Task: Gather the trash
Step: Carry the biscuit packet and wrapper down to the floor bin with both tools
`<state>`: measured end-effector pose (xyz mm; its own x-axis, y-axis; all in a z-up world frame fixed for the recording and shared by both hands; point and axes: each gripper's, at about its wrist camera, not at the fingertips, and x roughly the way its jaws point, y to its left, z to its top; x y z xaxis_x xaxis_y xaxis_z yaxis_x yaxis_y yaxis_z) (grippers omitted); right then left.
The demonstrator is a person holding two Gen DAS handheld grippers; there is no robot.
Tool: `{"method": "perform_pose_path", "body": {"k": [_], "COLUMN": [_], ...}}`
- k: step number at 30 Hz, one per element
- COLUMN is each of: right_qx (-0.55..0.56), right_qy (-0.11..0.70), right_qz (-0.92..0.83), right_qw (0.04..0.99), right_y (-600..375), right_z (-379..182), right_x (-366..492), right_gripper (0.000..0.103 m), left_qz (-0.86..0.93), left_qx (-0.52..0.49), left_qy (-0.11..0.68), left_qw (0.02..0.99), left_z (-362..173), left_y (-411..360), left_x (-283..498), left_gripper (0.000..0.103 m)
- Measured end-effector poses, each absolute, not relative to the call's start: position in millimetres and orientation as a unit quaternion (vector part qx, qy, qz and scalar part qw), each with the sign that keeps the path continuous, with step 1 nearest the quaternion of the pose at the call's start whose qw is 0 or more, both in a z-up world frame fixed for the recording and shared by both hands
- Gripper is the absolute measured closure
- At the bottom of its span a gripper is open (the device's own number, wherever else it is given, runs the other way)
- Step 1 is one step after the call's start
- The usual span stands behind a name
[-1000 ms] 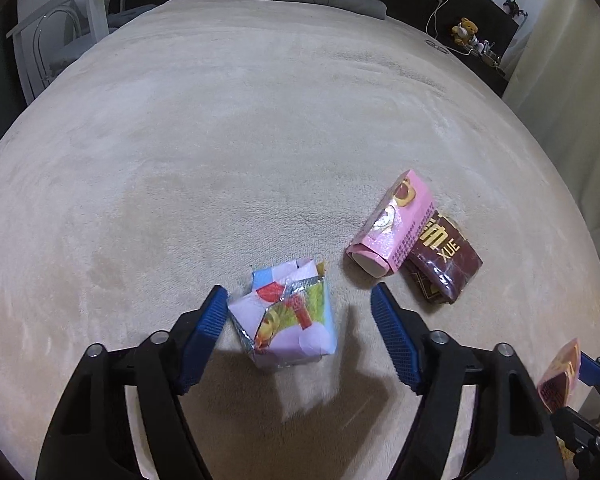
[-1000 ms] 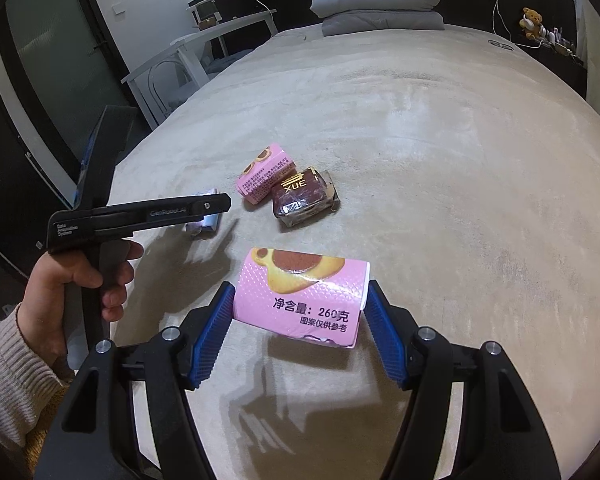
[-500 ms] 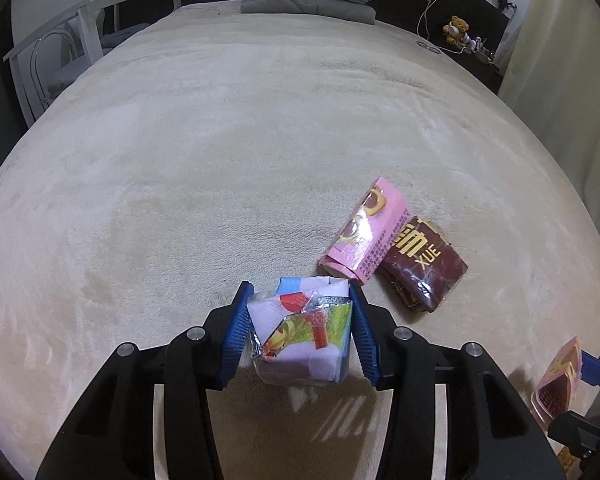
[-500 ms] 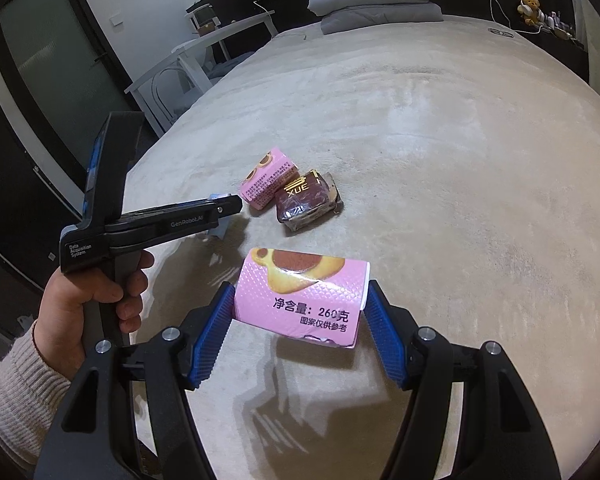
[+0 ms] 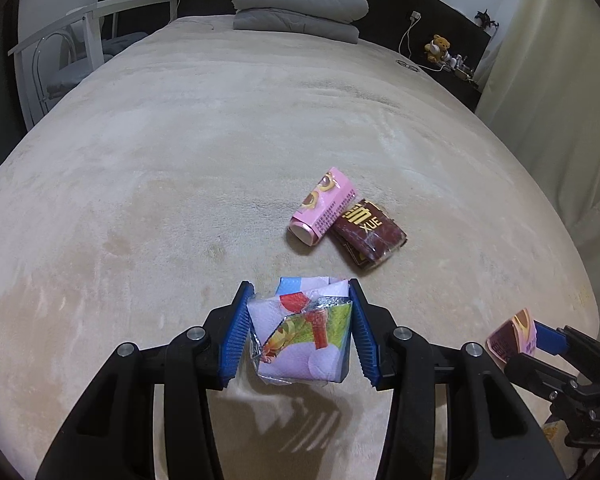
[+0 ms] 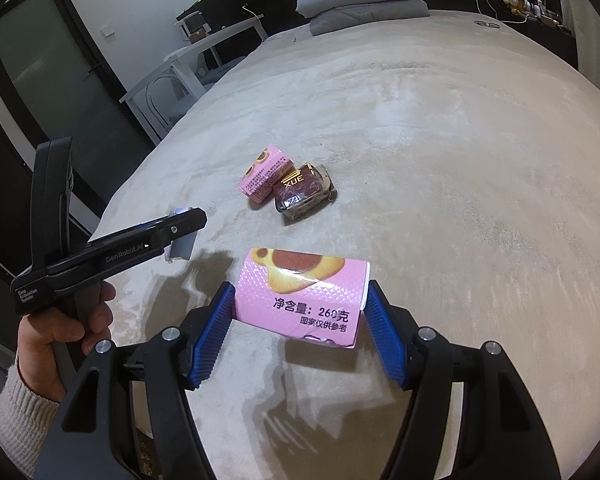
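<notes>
My left gripper point(image 5: 298, 330) is shut on a crumpled colourful wrapper point(image 5: 304, 336) and holds it just above the beige bed cover point(image 5: 180, 160). My right gripper point(image 6: 300, 332) is shut on a pink snack box point(image 6: 304, 292), also held above the cover. A second pink box point(image 5: 322, 206) and a dark brown packet point(image 5: 368, 232) lie side by side, touching, on the cover ahead. In the right wrist view they lie further off, the pink box point(image 6: 266, 174) left of the brown packet point(image 6: 302, 194). The left gripper point(image 6: 172, 236) shows at the left there.
Folded grey bedding point(image 5: 300, 8) lies at the far end of the bed. A white desk and chair point(image 5: 80, 40) stand at the left. A curtain point(image 5: 560, 120) hangs at the right. A dark shelf with a teddy bear point(image 5: 438, 46) is at the back right.
My left gripper closed on the colourful wrapper and lifted it a little off the cover. My right gripper kept holding the pink box and barely moved.
</notes>
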<state>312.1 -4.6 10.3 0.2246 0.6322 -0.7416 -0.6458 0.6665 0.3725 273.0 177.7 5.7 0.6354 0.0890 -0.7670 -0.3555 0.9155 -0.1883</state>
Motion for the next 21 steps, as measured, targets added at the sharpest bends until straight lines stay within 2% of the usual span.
{"method": "perform_pose_path", "body": {"k": [10, 21], "right_qx": [-0.003, 0.009], "right_qy": [0.432, 0.455], "right_qz": [0.405, 0.388], "right_qw": [0.805, 0.802], "right_y": [-34, -86], "right_z": [32, 4], "right_x": [278, 226], "right_gripper": [0.038, 0.038], "left_qz": [0.093, 0.07], "left_qx": [-0.175, -0.199], "left_qy": [0.394, 0.382], "left_qw": [0.897, 0.9], "left_z": [6, -3], "left_y": [129, 100], "left_x": [222, 157], "left_gripper": [0.057, 0.057]}}
